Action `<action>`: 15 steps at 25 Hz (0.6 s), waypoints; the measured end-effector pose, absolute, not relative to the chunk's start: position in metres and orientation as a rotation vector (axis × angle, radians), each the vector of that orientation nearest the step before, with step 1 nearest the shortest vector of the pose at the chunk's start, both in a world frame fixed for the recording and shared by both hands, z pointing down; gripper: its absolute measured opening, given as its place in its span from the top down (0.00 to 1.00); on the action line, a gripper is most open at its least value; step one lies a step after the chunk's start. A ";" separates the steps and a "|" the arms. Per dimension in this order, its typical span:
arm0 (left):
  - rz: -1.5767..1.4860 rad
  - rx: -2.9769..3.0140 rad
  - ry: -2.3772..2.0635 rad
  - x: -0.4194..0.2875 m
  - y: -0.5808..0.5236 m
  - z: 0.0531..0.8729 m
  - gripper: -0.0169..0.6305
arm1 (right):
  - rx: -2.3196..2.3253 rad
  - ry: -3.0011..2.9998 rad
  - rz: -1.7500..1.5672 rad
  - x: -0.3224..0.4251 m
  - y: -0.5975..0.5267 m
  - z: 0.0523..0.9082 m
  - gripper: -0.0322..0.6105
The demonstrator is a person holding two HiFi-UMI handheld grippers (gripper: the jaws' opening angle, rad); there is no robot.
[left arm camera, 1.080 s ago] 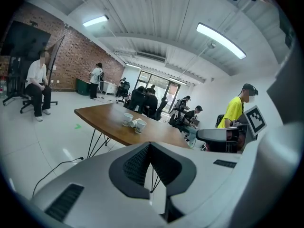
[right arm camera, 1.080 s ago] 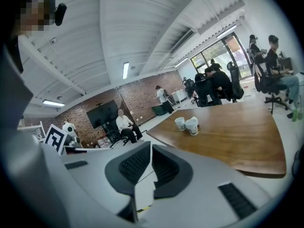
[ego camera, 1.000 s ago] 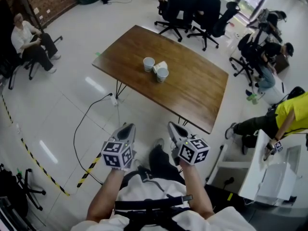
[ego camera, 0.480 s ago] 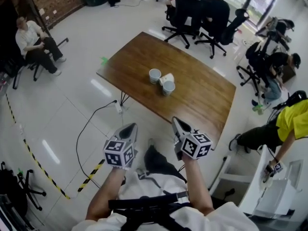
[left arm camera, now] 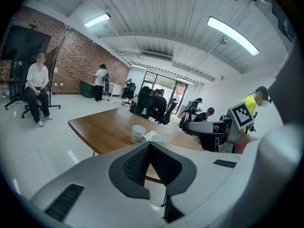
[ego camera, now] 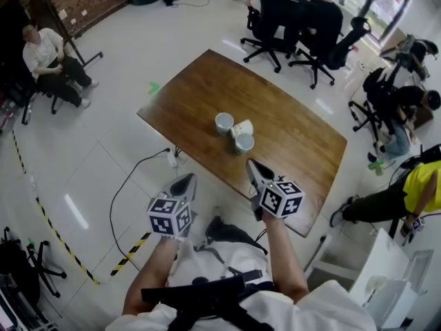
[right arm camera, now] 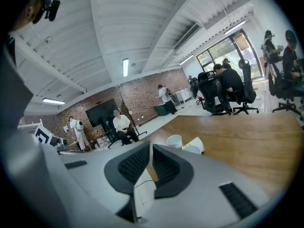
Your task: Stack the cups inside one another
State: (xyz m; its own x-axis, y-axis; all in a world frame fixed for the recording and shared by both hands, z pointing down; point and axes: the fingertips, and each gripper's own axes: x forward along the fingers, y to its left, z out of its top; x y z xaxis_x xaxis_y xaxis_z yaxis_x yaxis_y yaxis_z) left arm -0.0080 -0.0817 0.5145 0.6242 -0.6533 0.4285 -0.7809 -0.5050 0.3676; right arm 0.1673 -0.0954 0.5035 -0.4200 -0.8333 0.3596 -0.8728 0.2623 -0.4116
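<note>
Bare tabletop lies all around three clustered cups.

The left gripper fills the lower frame, its two dark ribbed jaws meeting at the tips with nothing between them. Beyond the tips stands a wooden table bearing three white cups close together: an upright cup, a tipped cup lying on its side just beside it, and a third cup nearest the jaws. The right gripper reaches in from the right, its marker cube raised. A seated person sits at far left before a brick wall.
</note>
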 end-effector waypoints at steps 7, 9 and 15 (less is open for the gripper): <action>0.347 2.300 -1.123 0.017 -0.119 0.518 0.98 | 1.619 -2.416 0.895 0.190 -0.131 0.520 0.82; 0.354 2.296 -1.125 0.022 -0.127 0.521 0.98 | 1.600 -2.411 0.897 0.194 -0.137 0.525 0.82; 0.361 2.278 -1.093 0.033 -0.140 0.532 0.98 | 1.540 -2.340 0.843 0.202 -0.152 0.545 0.79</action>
State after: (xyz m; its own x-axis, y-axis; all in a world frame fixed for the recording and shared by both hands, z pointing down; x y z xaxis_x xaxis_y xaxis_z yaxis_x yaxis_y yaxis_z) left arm 0.0335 -0.1404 0.5323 0.6275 -0.6216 0.4688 -0.7785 -0.4956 0.3850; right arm 0.2017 -0.1518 0.5447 -0.4289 -0.7707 0.4712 -0.8942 0.2880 -0.3428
